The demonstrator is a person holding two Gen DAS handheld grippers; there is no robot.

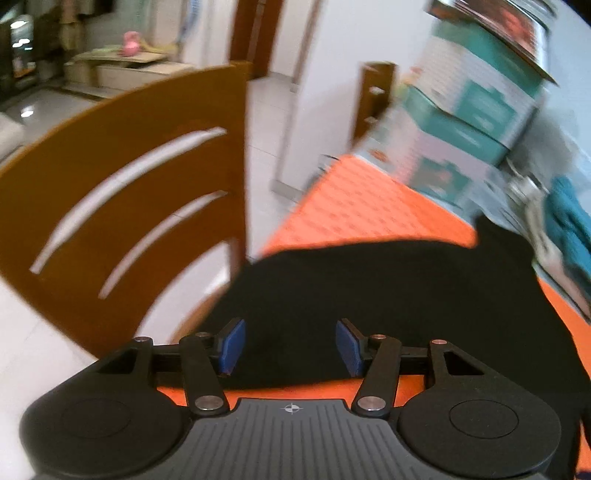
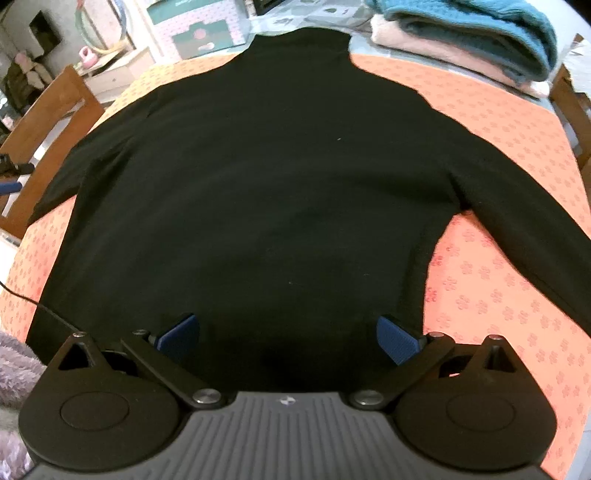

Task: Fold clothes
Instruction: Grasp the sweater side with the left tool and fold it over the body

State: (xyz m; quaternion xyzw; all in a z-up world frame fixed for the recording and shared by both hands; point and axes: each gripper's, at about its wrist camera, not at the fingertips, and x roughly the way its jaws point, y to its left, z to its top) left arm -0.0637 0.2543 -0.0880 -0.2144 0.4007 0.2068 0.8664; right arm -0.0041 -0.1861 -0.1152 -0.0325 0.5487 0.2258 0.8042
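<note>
The turtleneck sweater (image 2: 258,177) was black; the tablecloth (image 2: 498,280) orange with small flowers; the folded knits (image 2: 480,33) teal and, seemingly, pink.

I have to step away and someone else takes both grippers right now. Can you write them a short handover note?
Left gripper: open, nothing between its pads, over the black sweater's edge near the wooden chair.
Right gripper: open, empty, above the hem.
Sweater lies flat on the orange tablecloth, sleeves out.
Done: spread out; folded knitwear stacked at the far corner.
Left: every fold.
</note>
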